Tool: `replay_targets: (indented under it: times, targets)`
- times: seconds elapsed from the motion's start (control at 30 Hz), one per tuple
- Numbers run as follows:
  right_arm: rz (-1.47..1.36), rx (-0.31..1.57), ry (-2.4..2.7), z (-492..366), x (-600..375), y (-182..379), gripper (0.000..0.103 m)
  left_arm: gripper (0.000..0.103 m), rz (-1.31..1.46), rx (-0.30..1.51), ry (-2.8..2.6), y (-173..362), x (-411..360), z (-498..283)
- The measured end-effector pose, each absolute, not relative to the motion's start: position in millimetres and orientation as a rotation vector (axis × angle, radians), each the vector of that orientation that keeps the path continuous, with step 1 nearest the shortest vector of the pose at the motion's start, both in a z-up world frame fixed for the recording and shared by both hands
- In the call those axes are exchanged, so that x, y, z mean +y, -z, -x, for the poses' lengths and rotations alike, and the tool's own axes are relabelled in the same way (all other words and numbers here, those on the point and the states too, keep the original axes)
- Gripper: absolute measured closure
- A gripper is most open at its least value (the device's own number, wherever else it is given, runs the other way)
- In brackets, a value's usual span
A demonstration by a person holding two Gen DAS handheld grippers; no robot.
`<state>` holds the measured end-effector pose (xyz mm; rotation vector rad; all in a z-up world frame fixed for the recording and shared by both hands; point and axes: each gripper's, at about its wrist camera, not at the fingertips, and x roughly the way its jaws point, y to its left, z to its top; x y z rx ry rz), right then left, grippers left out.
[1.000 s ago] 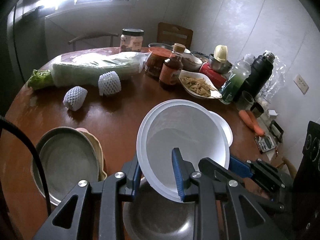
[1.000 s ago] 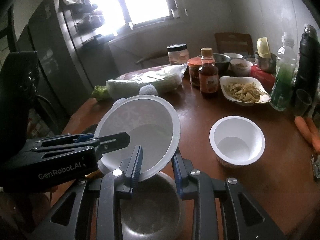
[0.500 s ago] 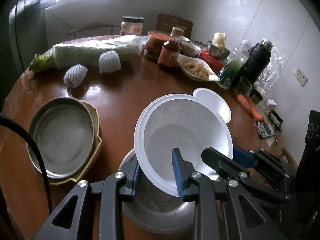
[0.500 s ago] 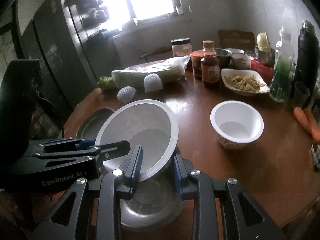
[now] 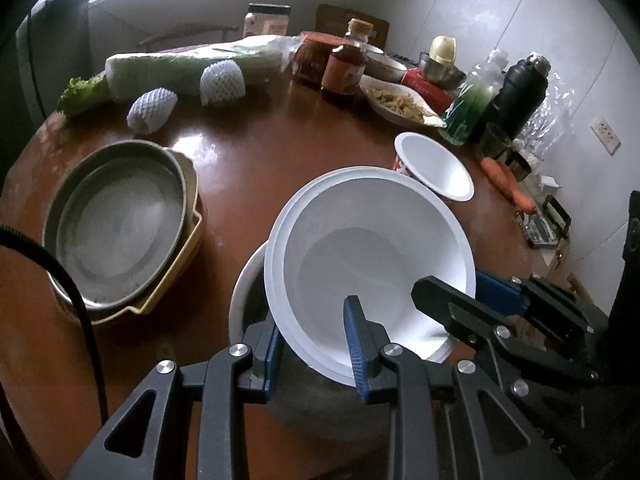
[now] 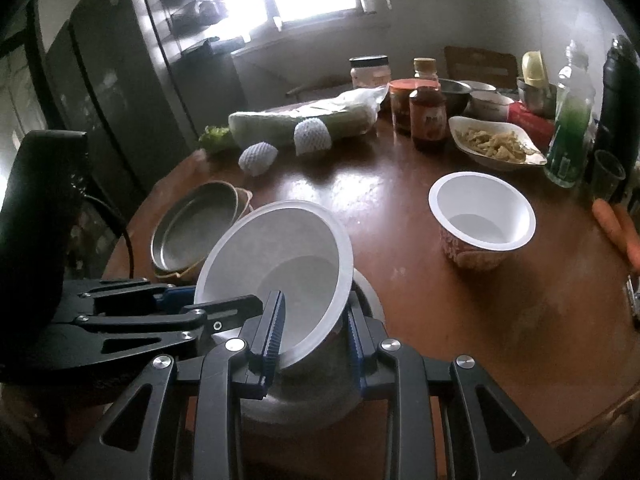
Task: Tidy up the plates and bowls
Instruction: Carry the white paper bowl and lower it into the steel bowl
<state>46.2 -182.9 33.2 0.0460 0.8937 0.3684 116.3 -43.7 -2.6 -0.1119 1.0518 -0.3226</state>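
Moved since a second ago: both my grippers have drawn back and up, so the metal plate stack and paper cup-bowl now show more fully

Item: white bowl, tilted, over the grey bowl on the tabletop, appearing to lean on its rim
Left gripper: jaws clamped on the white bowl's near rim
Right gripper: jaws astride the same rim, one finger inside, one outside; grip appears closed on it
Done: metal plate nested in the tan dish
Left: seat the white bowl level in the grey bowl; small paper bowl stands apart, ungathered; the food dish I judge not to count
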Motion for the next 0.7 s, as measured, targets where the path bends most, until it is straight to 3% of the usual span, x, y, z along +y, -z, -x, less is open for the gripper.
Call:
replay_targets:
  times: [0.7]
  targets:
    - [-0.027,0.988,-0.368,-45,-181,-8,0.072,0.074,0.094,1.094,0.328,18,-46,-112]
